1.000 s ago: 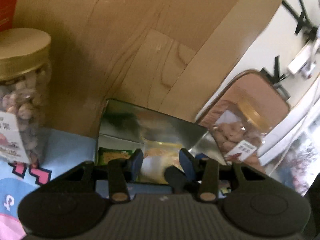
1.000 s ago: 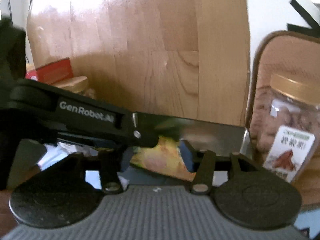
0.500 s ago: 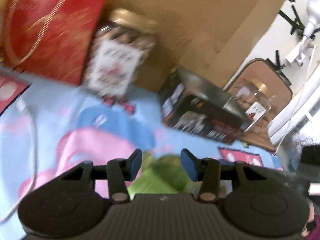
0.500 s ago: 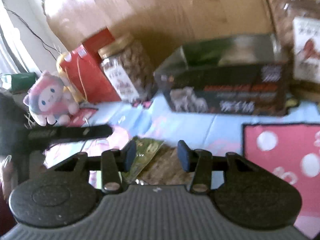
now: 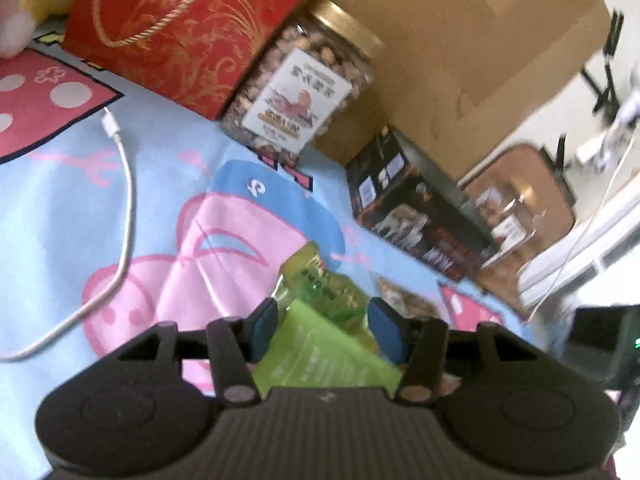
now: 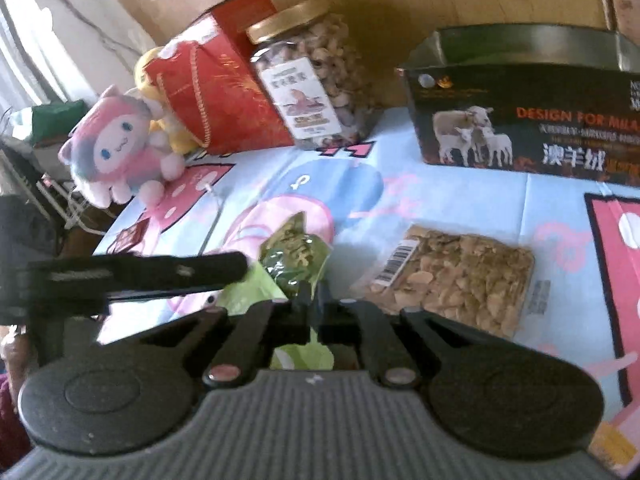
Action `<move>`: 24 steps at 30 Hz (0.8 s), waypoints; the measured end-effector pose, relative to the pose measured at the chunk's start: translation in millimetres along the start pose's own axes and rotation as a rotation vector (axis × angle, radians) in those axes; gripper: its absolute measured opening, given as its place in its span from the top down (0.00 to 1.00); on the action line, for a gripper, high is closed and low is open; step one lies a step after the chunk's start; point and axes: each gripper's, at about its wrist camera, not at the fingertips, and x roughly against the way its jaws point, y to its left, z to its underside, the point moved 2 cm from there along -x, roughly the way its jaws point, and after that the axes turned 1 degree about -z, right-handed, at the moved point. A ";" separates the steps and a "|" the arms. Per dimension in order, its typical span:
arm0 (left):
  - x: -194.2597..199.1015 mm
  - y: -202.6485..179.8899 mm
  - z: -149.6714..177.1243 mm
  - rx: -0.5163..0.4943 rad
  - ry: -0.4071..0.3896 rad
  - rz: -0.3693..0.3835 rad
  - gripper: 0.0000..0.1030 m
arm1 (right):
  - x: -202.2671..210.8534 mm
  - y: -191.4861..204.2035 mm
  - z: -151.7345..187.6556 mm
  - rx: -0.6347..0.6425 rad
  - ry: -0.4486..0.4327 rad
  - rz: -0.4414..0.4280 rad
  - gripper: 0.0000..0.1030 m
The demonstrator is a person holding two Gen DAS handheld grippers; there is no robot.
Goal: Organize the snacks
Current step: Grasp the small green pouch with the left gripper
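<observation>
A green snack packet (image 5: 320, 312) lies on the cartoon cloth (image 5: 120, 208), between the fingers of my open left gripper (image 5: 324, 330). In the right wrist view my right gripper (image 6: 310, 300) is shut on the near edge of that green packet (image 6: 294, 256). A clear packet of nut brittle (image 6: 452, 276) lies flat to the right of it. The open dark box with sheep printed on it (image 6: 520, 120) stands at the back right. It also shows in the left wrist view (image 5: 416, 216).
A gold-lidded jar of nuts (image 6: 316, 76) and a red gift bag (image 6: 216, 76) stand at the back, with a pink plush toy (image 6: 116, 156) to the left. A white cable (image 5: 120, 160) lies on the cloth. A second jar (image 5: 508, 220) sits behind the box.
Both grippers have pulled back from the dark box to the middle of the cloth. The right gripper was open half a second ago and is now shut on the green packet.
</observation>
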 end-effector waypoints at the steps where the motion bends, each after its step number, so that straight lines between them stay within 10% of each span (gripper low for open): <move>1: 2.0 1.4 -1.4 0.007 -0.009 -0.008 0.43 | -3.1 -1.2 -1.1 0.000 -0.002 0.010 0.96; 10: -21.8 5.0 -3.2 0.059 0.053 0.028 0.40 | -22.9 -11.1 -11.9 -0.040 -0.005 -0.005 0.65; 13: -28.0 6.9 -9.0 0.072 0.044 0.038 0.40 | -25.0 -6.9 -12.3 -0.046 -0.006 -0.003 0.98; 24: -32.9 -23.3 -27.4 0.017 0.011 0.098 0.53 | 6.6 25.7 -16.2 0.136 -0.137 -0.013 0.91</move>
